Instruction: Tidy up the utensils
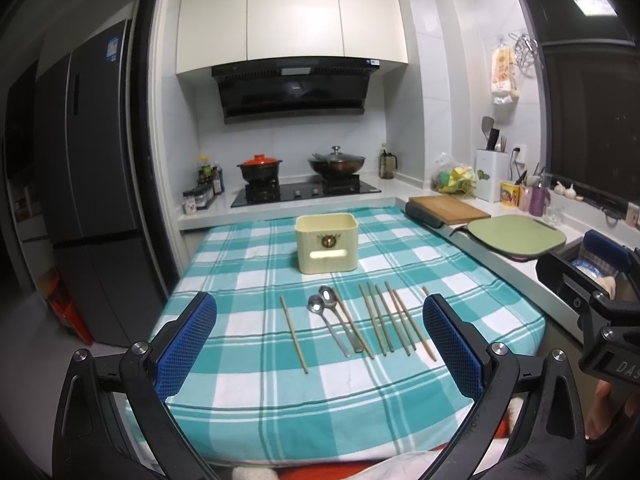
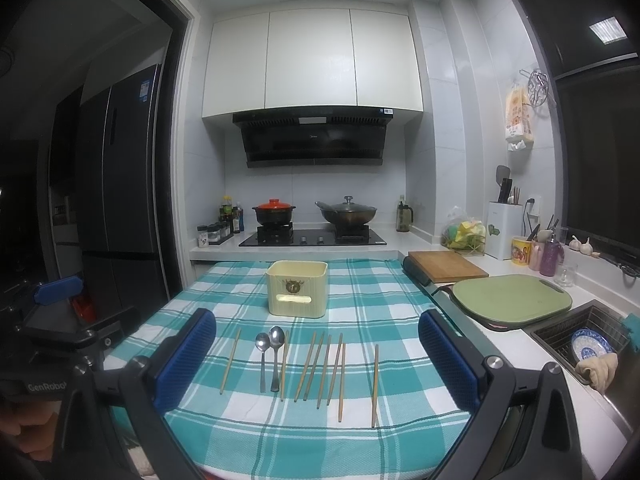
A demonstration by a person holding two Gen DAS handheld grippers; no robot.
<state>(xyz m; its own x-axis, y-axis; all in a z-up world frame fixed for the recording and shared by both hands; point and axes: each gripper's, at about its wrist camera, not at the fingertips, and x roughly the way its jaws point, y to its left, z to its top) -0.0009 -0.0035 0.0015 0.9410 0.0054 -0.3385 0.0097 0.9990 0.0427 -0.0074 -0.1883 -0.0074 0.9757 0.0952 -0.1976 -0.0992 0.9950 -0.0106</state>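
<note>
Several wooden chopsticks (image 1: 384,322) (image 2: 320,366) and two metal spoons (image 1: 330,320) (image 2: 269,356) lie in a row on the teal checked tablecloth (image 1: 248,280) (image 2: 360,312). A cream holder box (image 1: 326,243) (image 2: 297,289) stands upright behind them, empty as far as I can see. One chopstick (image 1: 294,334) lies apart at the left, another (image 2: 375,386) apart at the right. My left gripper (image 1: 320,344) is open and empty above the near table edge. My right gripper (image 2: 316,360) is open and empty, level with it. Each also shows at the edge of the other's view.
A wooden cutting board (image 1: 448,209) (image 2: 446,266) and a green board (image 1: 518,236) (image 2: 514,298) lie on the counter at the right. A sink with a blue-white dish (image 2: 592,346) is at the far right. The stove with two pots (image 1: 300,168) is behind. A fridge (image 1: 92,184) stands at the left.
</note>
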